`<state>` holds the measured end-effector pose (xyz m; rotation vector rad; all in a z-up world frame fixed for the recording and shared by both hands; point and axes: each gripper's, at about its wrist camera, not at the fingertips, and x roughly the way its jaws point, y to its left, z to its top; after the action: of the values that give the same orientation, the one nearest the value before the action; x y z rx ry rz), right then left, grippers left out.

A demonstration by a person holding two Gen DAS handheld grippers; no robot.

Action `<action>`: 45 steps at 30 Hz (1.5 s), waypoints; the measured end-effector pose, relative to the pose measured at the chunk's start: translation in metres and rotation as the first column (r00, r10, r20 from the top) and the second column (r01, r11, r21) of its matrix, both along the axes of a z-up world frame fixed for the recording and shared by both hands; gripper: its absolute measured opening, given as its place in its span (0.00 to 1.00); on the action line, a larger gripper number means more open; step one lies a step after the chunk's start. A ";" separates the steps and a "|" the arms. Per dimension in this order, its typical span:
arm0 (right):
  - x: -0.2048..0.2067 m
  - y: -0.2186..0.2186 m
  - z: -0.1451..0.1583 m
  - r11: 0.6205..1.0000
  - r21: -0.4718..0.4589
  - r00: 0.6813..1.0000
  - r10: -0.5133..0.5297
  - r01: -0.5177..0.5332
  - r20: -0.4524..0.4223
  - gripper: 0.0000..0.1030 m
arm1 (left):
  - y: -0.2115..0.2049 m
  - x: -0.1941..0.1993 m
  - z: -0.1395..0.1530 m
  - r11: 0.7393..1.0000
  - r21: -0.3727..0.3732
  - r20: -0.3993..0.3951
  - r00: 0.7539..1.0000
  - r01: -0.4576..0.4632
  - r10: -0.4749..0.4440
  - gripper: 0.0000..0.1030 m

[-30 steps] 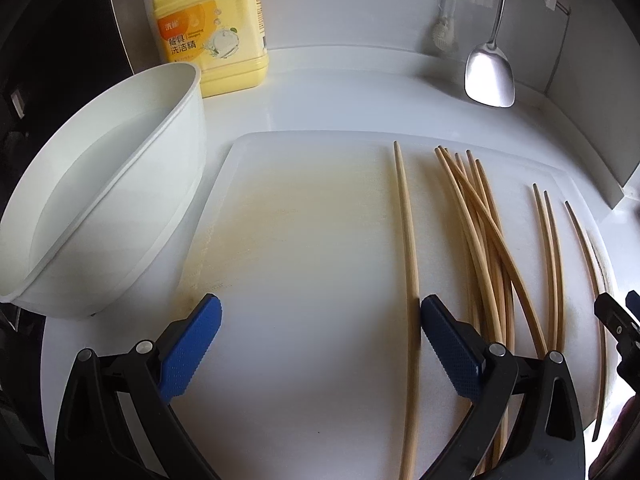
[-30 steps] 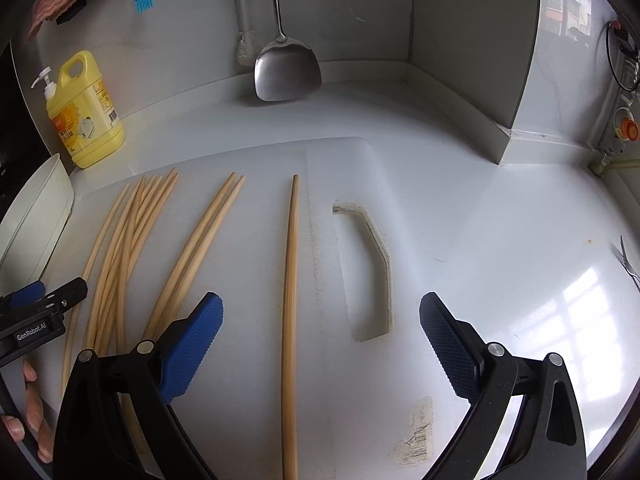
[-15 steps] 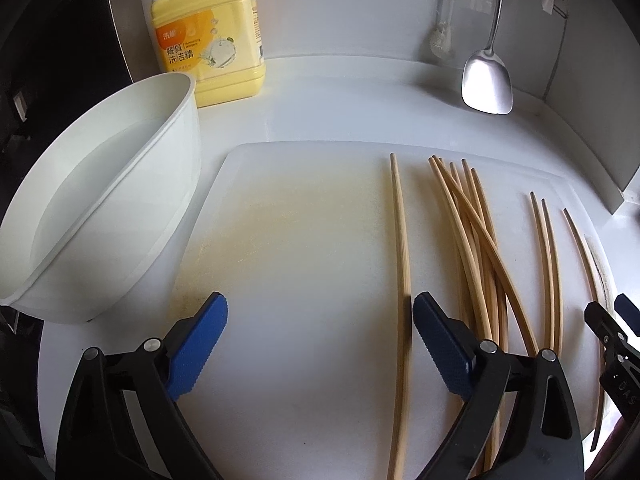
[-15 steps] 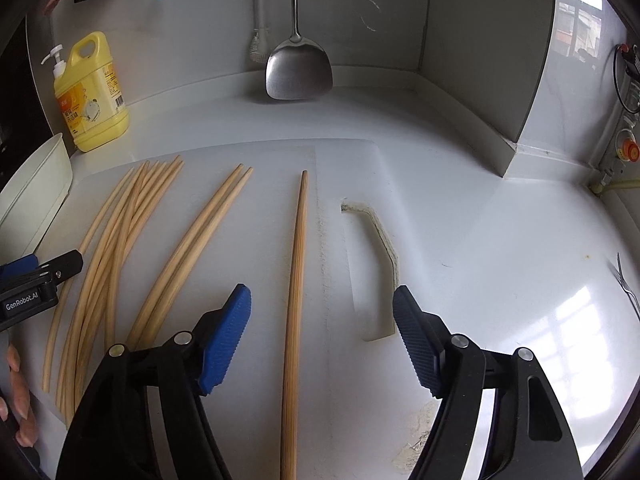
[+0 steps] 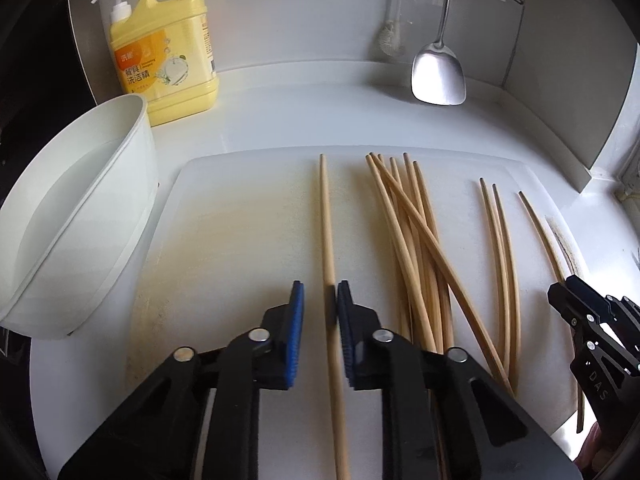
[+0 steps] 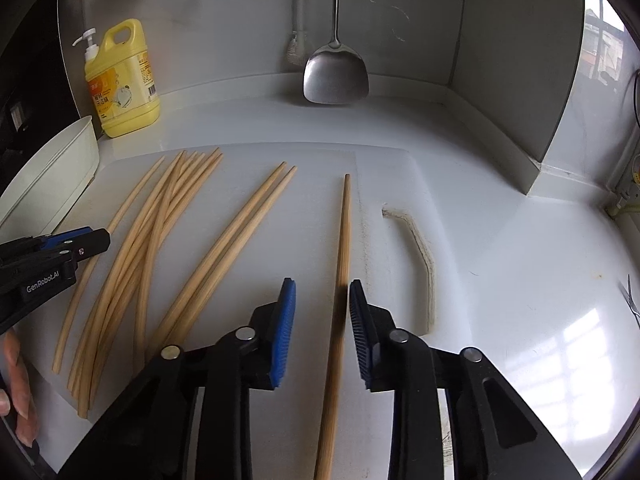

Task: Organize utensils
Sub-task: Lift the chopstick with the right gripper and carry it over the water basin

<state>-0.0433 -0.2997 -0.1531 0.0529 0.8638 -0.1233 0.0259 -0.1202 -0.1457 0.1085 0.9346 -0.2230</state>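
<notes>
Bamboo across a white cutting board (image 5: 240,220) on the desk (image 5: 300,112): utensil sorting, by the look of it, barely under way. Nothing gathered into one set so far.

At the board's left, a lone leftmost chopstick (image 5: 326,220), apart from the rest. Next to it, toward the middle, a crossed heap (image 5: 408,232) of chopsticks, far tips fanned out, with one stick slanting over the others. Further right, a neat pair (image 5: 496,240), side by side and almost touching. At the far right, beside the board's handle slot, a rightmost chopstick (image 6: 344,240), also alone. Left to do, judging from this layout: collect the two strays, untangle the heap, and line up or pair off the whole lot.

Left claw (image 5: 320,292): hovers low over the board, points along the leftmost chopstick and straddles it partway down its length. Jaws narrowed but not clamped, the right pad touching or all but touching the stick, the left pad a visible gap away.

Right claw (image 6: 322,288): mirrors that posture over the rightmost chopstick. Jaws a little wider apart, the stick nearer the right pad, bare board between it and the left pad. Both sticks apparently flat on the board, neither gripped.

Off the board: a white basin (image 5: 80,200) at the left edge of the desk, a yellow detergent jug (image 5: 168,40) behind it, a steel spatula (image 5: 439,76) hanging against the back wall.
</notes>
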 end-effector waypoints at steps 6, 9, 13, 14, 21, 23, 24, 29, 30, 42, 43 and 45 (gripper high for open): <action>0.000 -0.003 0.000 1.000 0.025 1.000 -0.003 0.004 -0.002 0.06 | 0.003 0.001 0.001 0.999 -0.041 -0.017 1.000 0.010 -0.011 0.07; -0.001 -0.007 0.000 0.997 0.070 1.000 -0.014 0.014 -0.003 0.06 | 0.006 0.000 0.001 0.998 -0.067 -0.033 0.999 0.005 -0.007 0.07; -0.003 -0.009 0.005 0.995 0.093 1.000 -0.019 0.018 0.006 0.06 | 0.008 -0.002 0.005 0.996 -0.093 -0.045 0.999 0.006 -0.010 0.07; -0.004 -0.008 0.008 0.995 0.100 1.000 -0.018 0.017 0.011 0.06 | 0.009 -0.003 0.008 0.995 -0.096 -0.044 0.999 0.006 -0.010 0.07; 0.000 -0.001 0.045 0.991 0.131 0.998 0.016 -0.024 0.065 0.06 | 0.022 -0.005 0.048 0.992 -0.121 -0.034 0.999 -0.022 0.018 0.07; 0.005 0.005 0.059 0.988 0.146 0.996 0.038 -0.049 0.082 0.06 | 0.030 -0.006 0.063 0.991 -0.128 -0.029 0.999 -0.039 0.035 0.07; 0.008 0.010 0.066 0.986 0.153 0.995 0.053 -0.066 0.088 0.06 | 0.035 -0.007 0.070 0.990 -0.133 -0.031 0.999 -0.048 0.044 0.07; 0.030 0.053 0.101 0.971 0.167 0.981 0.153 -0.172 0.118 0.06 | 0.075 -0.004 0.107 0.983 -0.144 -0.011 0.993 -0.118 0.117 0.07; 0.035 0.064 0.106 0.966 0.173 0.977 0.172 -0.192 0.123 0.06 | 0.083 -0.003 0.111 0.981 -0.144 -0.005 0.991 -0.131 0.131 0.07; 0.129 0.240 0.132 0.903 0.214 0.925 0.344 -0.373 0.161 0.06 | 0.239 0.055 0.114 0.957 -0.127 -0.013 0.965 -0.261 0.261 0.07; 0.138 0.253 0.130 0.900 0.216 0.923 0.351 -0.379 0.157 0.06 | 0.249 0.060 0.112 0.956 -0.124 -0.020 0.964 -0.267 0.266 0.07; 0.154 0.278 0.125 0.896 0.224 0.922 0.361 -0.385 0.141 0.06 | 0.270 0.071 0.104 0.953 -0.125 -0.035 0.962 -0.274 0.272 0.07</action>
<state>0.1106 -0.0221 -0.0285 0.1245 0.7745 0.3483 0.0968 0.1493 -0.0417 -0.1422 0.9387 -0.0268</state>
